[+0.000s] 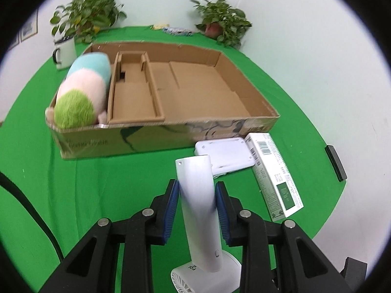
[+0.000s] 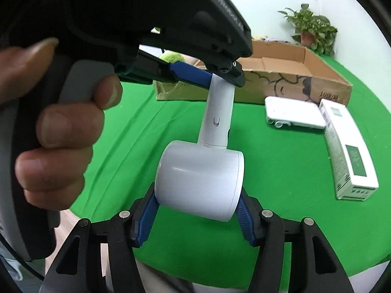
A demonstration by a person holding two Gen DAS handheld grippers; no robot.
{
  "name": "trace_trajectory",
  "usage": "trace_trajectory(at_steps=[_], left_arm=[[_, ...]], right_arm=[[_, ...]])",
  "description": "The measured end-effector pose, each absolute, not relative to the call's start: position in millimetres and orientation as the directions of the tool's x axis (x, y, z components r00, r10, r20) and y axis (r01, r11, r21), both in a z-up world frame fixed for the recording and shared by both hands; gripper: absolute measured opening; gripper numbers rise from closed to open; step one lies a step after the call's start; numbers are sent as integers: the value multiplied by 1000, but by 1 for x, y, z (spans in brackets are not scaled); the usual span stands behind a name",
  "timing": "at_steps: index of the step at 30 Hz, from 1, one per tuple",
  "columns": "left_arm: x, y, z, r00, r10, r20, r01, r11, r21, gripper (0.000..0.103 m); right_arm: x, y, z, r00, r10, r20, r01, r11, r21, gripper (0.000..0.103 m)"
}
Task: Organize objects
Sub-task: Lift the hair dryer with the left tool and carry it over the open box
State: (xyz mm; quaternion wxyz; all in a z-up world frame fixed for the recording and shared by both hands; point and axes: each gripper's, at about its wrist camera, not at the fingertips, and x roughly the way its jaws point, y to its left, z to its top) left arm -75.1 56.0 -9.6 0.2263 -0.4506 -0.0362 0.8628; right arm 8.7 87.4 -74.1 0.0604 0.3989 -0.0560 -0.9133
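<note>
Handheld fan [image 2: 207, 171], white, with a round head and a straight handle, hangs in the air above the green bench [image 1: 102, 171], gripped at both ends. Going left to right: the cardboard tray [image 1: 171, 131] sits at the far left of the cloth with a pastel plush toy [image 1: 83, 90] filling its leftmost compartment, a white mug [image 1: 64, 53] behind it. The tray's middle and right sections look bare.

Nearer me, the left hand-held gripper [image 1: 197, 202] is clamped on the fan's handle, blue pads pressed to either side. The right hand-held gripper [image 2: 195, 213] is clamped around the fan's head. A person's hand [image 2: 61, 131] squeezes the left tool's trigger.

Further right, a flat white device [image 1: 226, 155] lies just in front of the tray wall, and a white and green carton [image 1: 275, 174] touches its right edge.

The risk, as I judge it, is the two-handed hold. The handle is smooth and tapered, so it could slide through the left pads if the right grip lets go abruptly. If both pull in different directions, the neck joint could be strained. Swinging low toward the tray may also clip its front wall or knock the white device.
</note>
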Motion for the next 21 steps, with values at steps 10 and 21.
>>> trace_trajectory(at_steps=[10,21], left_arm=[[-82,62,31,-554,418,-720,-379,-897,-229,29],[-116,69,75,-591,412,-694,-383,-900,-208,29]], right_arm=[[-2,91,-39,-723,-120,-680,61,-992,111,55],[-43,105,2,-748,-116,-653,66,-993,101,55]])
